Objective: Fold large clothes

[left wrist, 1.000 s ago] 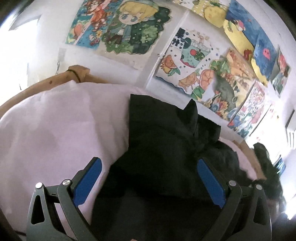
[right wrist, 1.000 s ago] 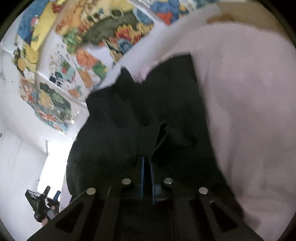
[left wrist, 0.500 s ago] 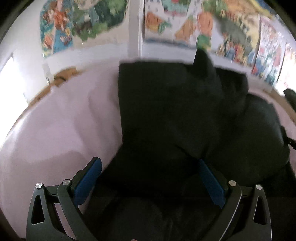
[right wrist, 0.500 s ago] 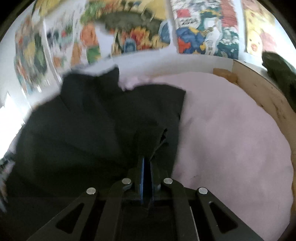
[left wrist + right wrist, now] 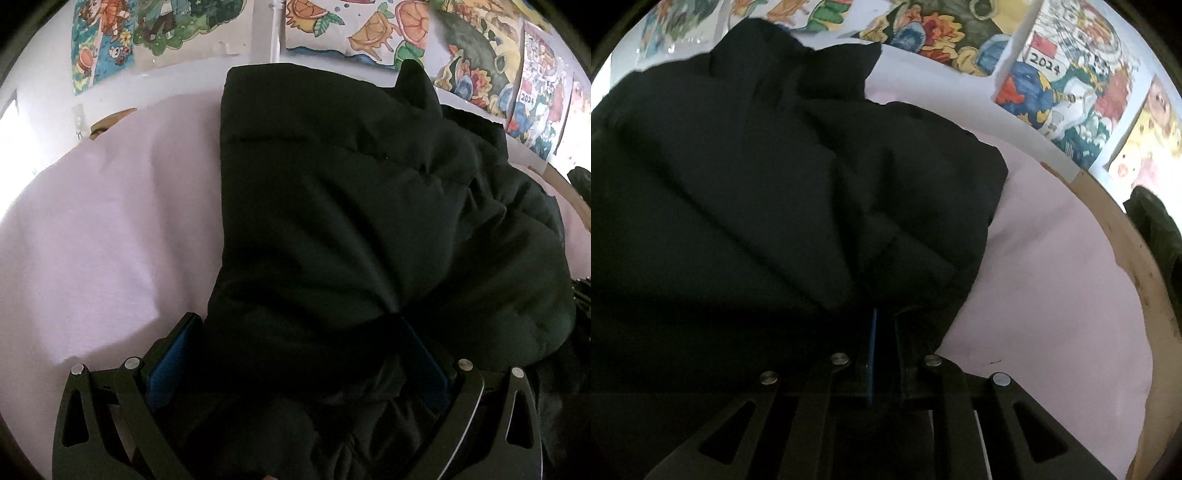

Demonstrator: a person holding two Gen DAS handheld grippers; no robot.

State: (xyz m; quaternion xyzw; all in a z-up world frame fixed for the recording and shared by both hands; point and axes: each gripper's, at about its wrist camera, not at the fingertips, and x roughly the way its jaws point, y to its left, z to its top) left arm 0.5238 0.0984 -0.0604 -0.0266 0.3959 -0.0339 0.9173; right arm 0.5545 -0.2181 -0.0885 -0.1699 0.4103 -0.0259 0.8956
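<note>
A black padded jacket (image 5: 351, 221) lies bunched on a pink sheet (image 5: 92, 240), and everything else is placed from it. No container appears in either view. The sheet covers a surface with a wooden rim (image 5: 1137, 280), which curves round to the right of the jacket in the right wrist view; whether this is a bed or a worktop cannot be told.

The left gripper (image 5: 299, 354) has its jaws spread wide, with a thick fold of the jacket lying between the blue pads (image 5: 173, 354); whether they press it is not clear. The right gripper (image 5: 884, 347) has its jaws narrow, pinched on an edge of the jacket near its right side.

Behind the jacket, colourful drawings (image 5: 354, 26) hang on a white wall (image 5: 44, 85). A dark object (image 5: 1156, 229) sits beyond the wooden rim, well apart from the jacket.
</note>
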